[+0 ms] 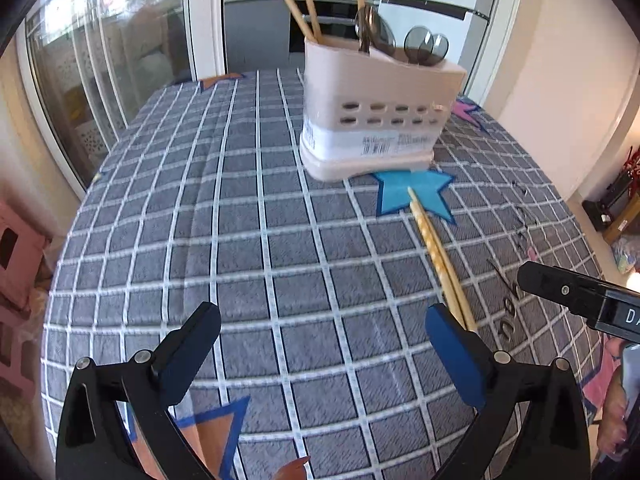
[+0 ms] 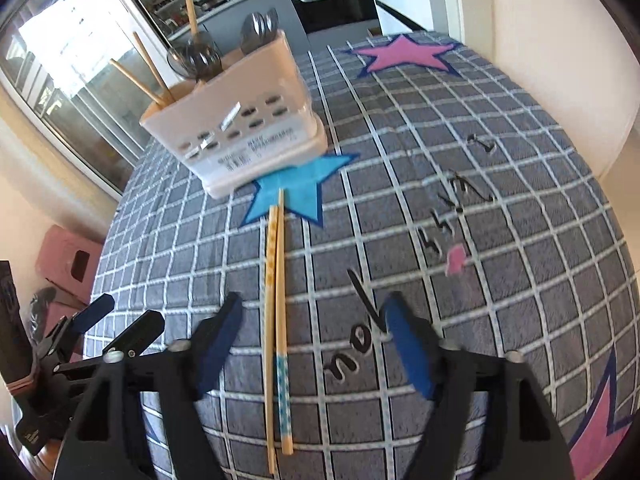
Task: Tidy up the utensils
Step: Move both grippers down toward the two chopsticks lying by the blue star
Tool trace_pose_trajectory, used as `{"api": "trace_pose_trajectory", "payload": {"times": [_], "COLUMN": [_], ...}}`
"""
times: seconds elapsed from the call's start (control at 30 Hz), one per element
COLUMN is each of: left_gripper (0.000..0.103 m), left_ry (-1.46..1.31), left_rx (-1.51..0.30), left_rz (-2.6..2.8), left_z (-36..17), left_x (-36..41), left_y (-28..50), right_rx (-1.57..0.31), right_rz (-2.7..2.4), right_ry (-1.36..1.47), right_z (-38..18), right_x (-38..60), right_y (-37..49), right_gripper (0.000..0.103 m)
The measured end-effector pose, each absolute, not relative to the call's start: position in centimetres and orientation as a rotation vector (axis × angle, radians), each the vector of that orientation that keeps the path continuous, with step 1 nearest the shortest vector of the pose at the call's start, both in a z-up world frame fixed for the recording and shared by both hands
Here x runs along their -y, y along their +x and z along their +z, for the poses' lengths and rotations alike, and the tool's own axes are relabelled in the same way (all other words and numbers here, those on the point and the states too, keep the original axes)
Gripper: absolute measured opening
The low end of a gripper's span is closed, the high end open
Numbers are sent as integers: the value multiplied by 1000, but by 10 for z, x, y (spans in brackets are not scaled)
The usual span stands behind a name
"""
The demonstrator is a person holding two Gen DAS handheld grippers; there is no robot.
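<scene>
The right wrist view shows the pair of long pale wooden chopsticks (image 2: 276,320) lying flat on the tabletop covered with a grey checked cloth (image 2: 500,280), side by side and touching, one of them with a blue dotted end towards the camera. Their long axis runs almost straight away from the right claw (image 2: 316,344), from below its fingers up to the blue star patch (image 2: 296,192) on the cloth, where the far tips rest. The right claw is open with nothing gripped, and the chopsticks lie between its two blue-padded fingers, nearer to the left finger (image 2: 220,344) than to the right one. Just behind the star stands the white plastic utensil holder with oval holes (image 2: 240,136), which already keeps other wooden chopsticks and some metal spoons (image 2: 260,28) upright. In the left wrist view the same chopsticks (image 1: 436,252) pass outside the right-hand finger of the left claw (image 1: 320,344), so they are not between its fingers; this claw is wide open and empty over bare cloth. I judge that the right hand is the better placed one: its fingers already stand on both sides of the pair, across the long axis, so closing there should catch both sticks together.
</scene>
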State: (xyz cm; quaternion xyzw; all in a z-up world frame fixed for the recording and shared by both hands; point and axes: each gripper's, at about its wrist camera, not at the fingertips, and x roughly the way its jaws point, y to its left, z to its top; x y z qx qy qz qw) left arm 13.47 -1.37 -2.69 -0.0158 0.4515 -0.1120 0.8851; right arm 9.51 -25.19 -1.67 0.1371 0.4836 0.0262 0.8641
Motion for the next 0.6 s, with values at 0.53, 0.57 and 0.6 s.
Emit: {"api": "trace_pose_trajectory", "payload": {"times": [0.53,0.57,0.6], "left_gripper": [103,103,103], "left_ry": [-49,-50,-50], "left_rx": [-1018,-1018,-1019], "left_rz": [-202,-200,-199], "left_z": [-51,-51,-51], "left_x": [0,-1,-1], "left_y": [117,117,117], "right_rx": [-1137,-1138,-1133], "right_rz": [-26,-30,-31], "right_ry": [177,173,168], "right_z": [-56,-57,-57], "right_x": [229,229,229], "right_y": [96,96,97], "right_gripper": [81,81,81]}}
